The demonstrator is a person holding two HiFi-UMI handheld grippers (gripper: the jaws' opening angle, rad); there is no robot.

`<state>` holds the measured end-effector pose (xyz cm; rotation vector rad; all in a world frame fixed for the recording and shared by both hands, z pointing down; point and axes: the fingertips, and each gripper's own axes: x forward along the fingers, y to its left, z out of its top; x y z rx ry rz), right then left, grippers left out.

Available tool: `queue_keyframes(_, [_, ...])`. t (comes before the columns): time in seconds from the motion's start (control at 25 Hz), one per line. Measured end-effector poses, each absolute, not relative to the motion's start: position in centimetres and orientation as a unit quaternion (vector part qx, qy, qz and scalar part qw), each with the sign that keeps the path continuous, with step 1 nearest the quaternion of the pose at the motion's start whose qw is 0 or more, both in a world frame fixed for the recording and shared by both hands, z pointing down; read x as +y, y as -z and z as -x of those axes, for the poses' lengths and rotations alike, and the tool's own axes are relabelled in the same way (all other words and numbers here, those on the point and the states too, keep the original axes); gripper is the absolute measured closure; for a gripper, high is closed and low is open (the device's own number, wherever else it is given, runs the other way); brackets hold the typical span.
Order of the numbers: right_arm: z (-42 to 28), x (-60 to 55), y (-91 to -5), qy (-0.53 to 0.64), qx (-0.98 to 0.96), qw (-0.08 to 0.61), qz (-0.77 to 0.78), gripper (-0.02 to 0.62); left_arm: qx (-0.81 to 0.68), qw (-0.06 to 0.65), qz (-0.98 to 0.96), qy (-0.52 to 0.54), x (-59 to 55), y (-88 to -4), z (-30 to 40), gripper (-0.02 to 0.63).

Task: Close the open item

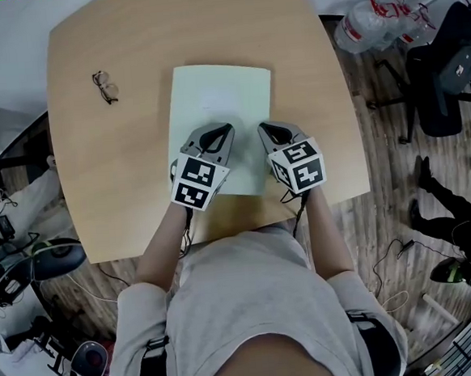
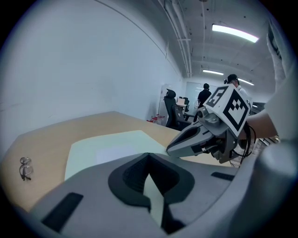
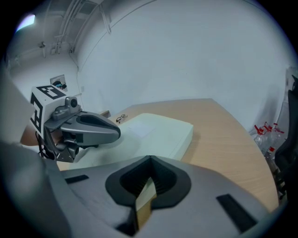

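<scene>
plainly, the pale green book (image 1: 221, 103) lies flat and closed near the middle of the surface (image 1: 121, 176), its near edge not far from the surface's near edge. we hold the left gripper (image 1: 227, 128) and the right gripper (image 1: 262, 127) side by side over the near part of the cover, both pointing toward the far edge, close together but apart. in the left gripper view the fingers (image 2: 93, 190) meet at their tips, with only a thin slit behind them showing the pale cover, and nothing is held. in the right gripper view the fingers (image 3: 205, 179) also meet at their tips, and the slit behind them shows a bit of the cover and the wood; they have hold of nothing. we cannot tell whether either gripper touches the cover. a pair of glasses (image 1: 106, 86) rests toward the far left corner of the surface, well apart from the book.
</scene>
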<state>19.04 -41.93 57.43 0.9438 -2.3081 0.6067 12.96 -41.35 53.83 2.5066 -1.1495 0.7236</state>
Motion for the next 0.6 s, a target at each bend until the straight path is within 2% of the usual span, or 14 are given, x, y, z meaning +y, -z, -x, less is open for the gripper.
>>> queue_keyframes(0.6, [-18.6,-39.2,-50.1,-0.201,-0.868,0.162,-0.424,0.588,-0.461,0.103,-0.870,-0.139,-39.4,-46.1,-8.7,0.592])
